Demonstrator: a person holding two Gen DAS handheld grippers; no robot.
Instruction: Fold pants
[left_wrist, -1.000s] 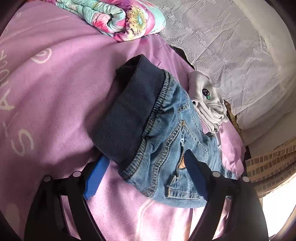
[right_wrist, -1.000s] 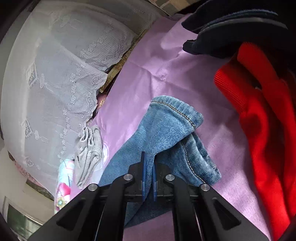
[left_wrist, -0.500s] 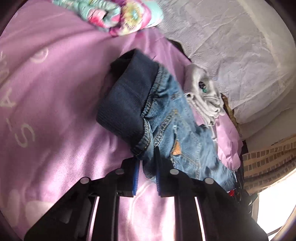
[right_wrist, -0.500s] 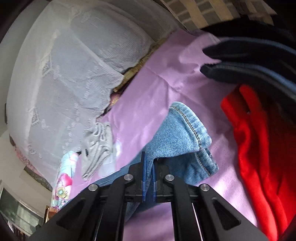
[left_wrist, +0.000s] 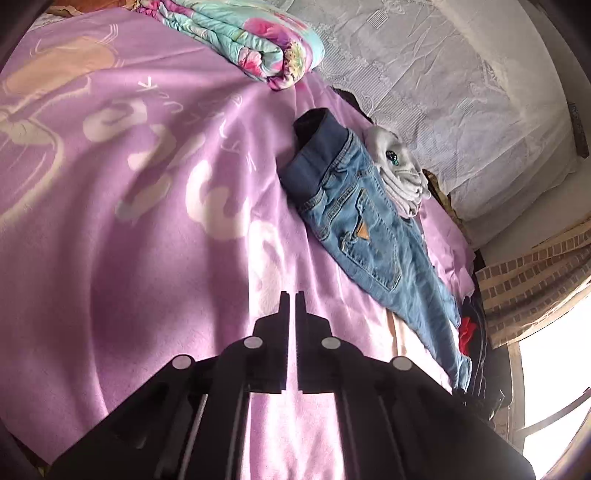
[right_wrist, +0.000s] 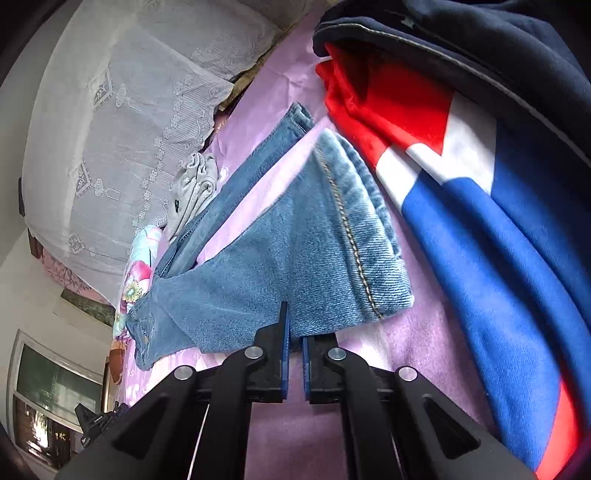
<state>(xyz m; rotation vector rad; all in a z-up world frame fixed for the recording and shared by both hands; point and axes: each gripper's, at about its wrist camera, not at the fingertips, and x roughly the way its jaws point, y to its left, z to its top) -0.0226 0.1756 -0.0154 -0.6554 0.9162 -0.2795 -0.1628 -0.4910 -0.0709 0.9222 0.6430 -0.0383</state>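
Blue jeans (left_wrist: 369, 229) lie stretched out flat on the purple blanket (left_wrist: 147, 240), with the dark ribbed waistband at the far end and the legs running toward the lower right. My left gripper (left_wrist: 291, 295) is shut on nothing and sits well back from the jeans, over bare blanket. In the right wrist view the two legs spread apart: the nearer leg (right_wrist: 295, 258) ends in a stitched hem (right_wrist: 362, 240), and the other leg (right_wrist: 258, 166) lies beyond it. My right gripper (right_wrist: 294, 325) is shut on the near edge of the closer leg.
A grey garment (left_wrist: 399, 173) lies bunched against the far side of the jeans. A floral quilt (left_wrist: 258, 48) is rolled at the head of the bed below white lace fabric (left_wrist: 443, 92). A red, white and blue garment (right_wrist: 461, 203) and a dark navy one (right_wrist: 480, 44) lie right of the leg hem.
My left gripper has let go of the waistband and pulled back, staying shut. The jeans now lie stretched out, and my right gripper has drawn its leg out straight toward the red garment.
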